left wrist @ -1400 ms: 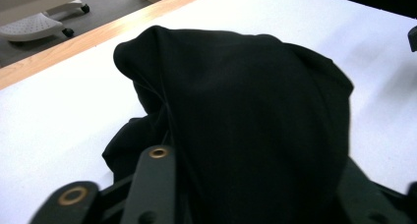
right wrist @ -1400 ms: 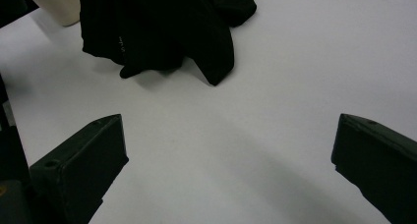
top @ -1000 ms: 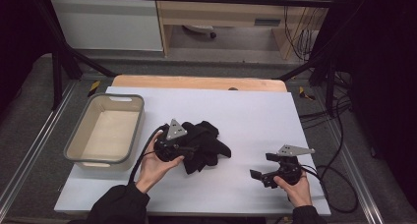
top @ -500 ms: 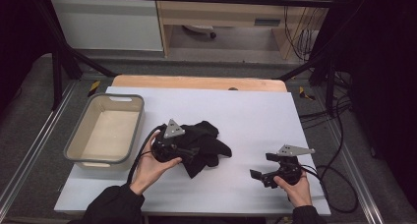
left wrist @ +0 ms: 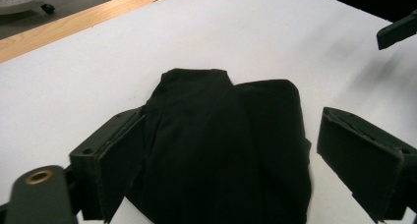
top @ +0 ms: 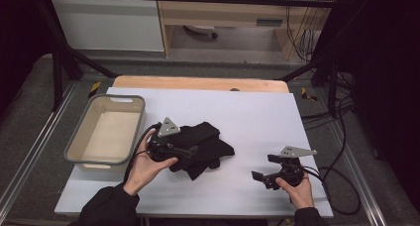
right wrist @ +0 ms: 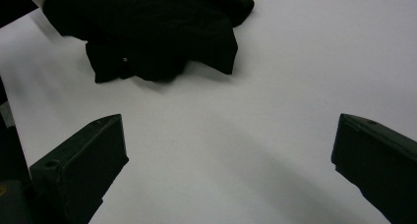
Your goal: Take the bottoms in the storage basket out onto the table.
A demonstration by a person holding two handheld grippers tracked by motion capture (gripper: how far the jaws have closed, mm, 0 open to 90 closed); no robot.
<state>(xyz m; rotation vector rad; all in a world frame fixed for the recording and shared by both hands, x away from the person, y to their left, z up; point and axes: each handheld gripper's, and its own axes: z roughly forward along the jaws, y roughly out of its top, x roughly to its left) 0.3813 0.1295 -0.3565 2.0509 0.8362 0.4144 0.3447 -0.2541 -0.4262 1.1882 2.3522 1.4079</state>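
Left gripper view shows the left gripper (left wrist: 221, 165) with its jaws spread wide; they have just been opening. The black cloth (left wrist: 221, 150) lies between them, and the pads do not squeeze it. From the high view, the cloth sits bunched in the middle of the white worktop (top: 257, 112), just right of the grey bin (top: 77, 156). The right gripper (top: 265, 174) rests well apart from the cloth, jaws spread too, holding nothing. It looks like the cloth was just let go. Next, a gripper likely needs to pick a good edge and pinch it.
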